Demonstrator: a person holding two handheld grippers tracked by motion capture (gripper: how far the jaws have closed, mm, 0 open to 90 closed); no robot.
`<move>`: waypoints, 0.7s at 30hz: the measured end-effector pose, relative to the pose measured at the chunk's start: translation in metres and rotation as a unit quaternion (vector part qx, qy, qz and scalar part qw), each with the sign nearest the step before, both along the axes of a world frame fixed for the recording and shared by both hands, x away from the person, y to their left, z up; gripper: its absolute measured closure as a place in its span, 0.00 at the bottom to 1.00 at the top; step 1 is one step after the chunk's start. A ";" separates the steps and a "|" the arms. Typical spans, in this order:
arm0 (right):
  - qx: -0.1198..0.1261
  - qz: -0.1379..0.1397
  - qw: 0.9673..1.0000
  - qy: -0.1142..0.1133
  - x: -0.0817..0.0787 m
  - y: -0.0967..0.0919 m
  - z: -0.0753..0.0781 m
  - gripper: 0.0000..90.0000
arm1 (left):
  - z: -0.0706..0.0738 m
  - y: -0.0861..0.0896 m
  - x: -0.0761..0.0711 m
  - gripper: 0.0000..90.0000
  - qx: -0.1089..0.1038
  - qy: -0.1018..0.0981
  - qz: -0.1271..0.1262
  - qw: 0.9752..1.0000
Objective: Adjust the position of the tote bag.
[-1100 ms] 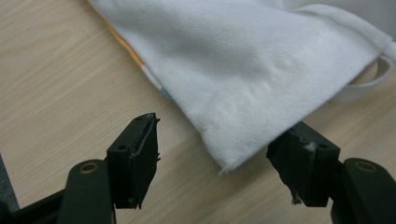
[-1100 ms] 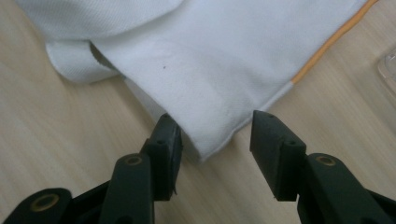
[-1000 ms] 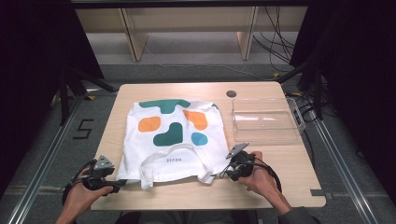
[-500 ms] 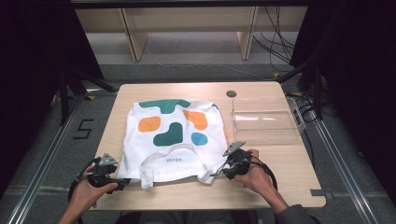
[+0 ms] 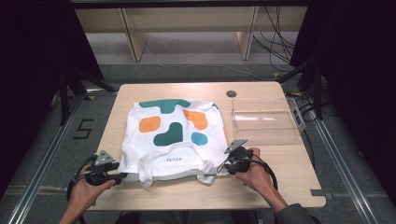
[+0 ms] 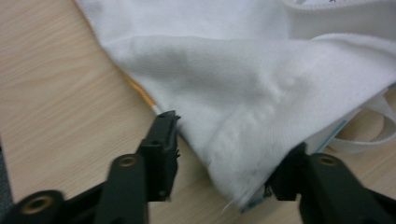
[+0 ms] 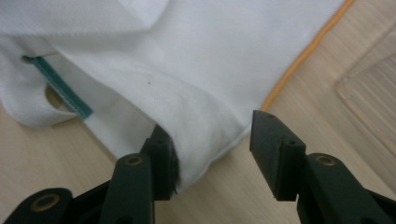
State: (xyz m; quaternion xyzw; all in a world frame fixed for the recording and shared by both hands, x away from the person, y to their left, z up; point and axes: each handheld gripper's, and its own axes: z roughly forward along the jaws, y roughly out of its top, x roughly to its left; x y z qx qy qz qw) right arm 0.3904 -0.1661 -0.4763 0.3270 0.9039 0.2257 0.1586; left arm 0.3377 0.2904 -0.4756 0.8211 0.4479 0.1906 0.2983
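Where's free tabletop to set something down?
Bare wood left of the white tote bag, along the table far edge, and at the near right corner below the clear tray. Crowded along the bag's near edge, where both hand-held grippers work.
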 end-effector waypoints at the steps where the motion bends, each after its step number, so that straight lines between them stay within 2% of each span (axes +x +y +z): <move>1: 0.004 -0.002 1.000 0.001 0.001 -0.002 0.000 0.61 | 0.001 0.002 -0.001 0.64 -0.001 -0.003 0.006 1.000; 2: 0.008 -0.008 1.000 -0.007 0.002 -0.004 0.000 0.61 | 0.002 0.003 -0.001 0.66 -0.006 0.000 0.001 1.000; 3: 0.017 -0.008 1.000 0.005 0.003 -0.004 0.000 0.61 | 0.001 0.001 -0.001 0.69 -0.001 -0.001 0.000 1.000; 7: 0.001 -0.006 1.000 -0.001 0.004 0.000 -0.002 0.63 | -0.002 -0.003 0.000 0.73 0.018 0.000 -0.008 1.000; 9: 0.005 -0.002 1.000 -0.005 0.006 0.001 -0.003 0.65 | -0.004 -0.001 0.002 0.73 0.013 0.007 -0.004 1.000; 10: 0.007 -0.001 1.000 -0.002 0.008 0.001 -0.003 0.67 | -0.005 -0.001 0.003 0.73 0.015 0.009 0.001 1.000; 13: 0.023 0.012 1.000 0.004 0.013 0.002 -0.004 0.83 | -0.009 -0.004 0.004 0.71 0.034 0.013 -0.004 0.999; 14: 0.019 0.021 1.000 0.003 0.013 0.002 -0.002 0.85 | -0.007 -0.003 0.005 0.72 0.044 0.025 -0.020 0.998; 15: 0.012 0.021 1.000 -0.002 0.012 0.003 0.000 0.87 | -0.008 -0.004 0.005 0.74 0.033 0.022 -0.016 0.999; 16: 0.012 0.024 1.000 -0.002 0.012 0.003 0.001 0.88 | -0.008 -0.004 0.003 0.79 0.032 0.017 -0.026 0.999; 17: 0.016 0.026 1.000 -0.007 0.011 0.003 0.003 0.88 | -0.006 -0.004 0.004 0.87 0.040 0.014 -0.037 0.998; 18: 0.019 0.024 1.000 -0.005 0.010 0.002 0.006 0.89 | -0.007 -0.006 0.003 0.87 0.036 0.014 -0.037 0.999; 21: 0.030 0.025 0.999 -0.018 0.007 -0.001 0.012 0.89 | -0.001 -0.003 0.000 0.88 0.027 0.014 -0.043 0.999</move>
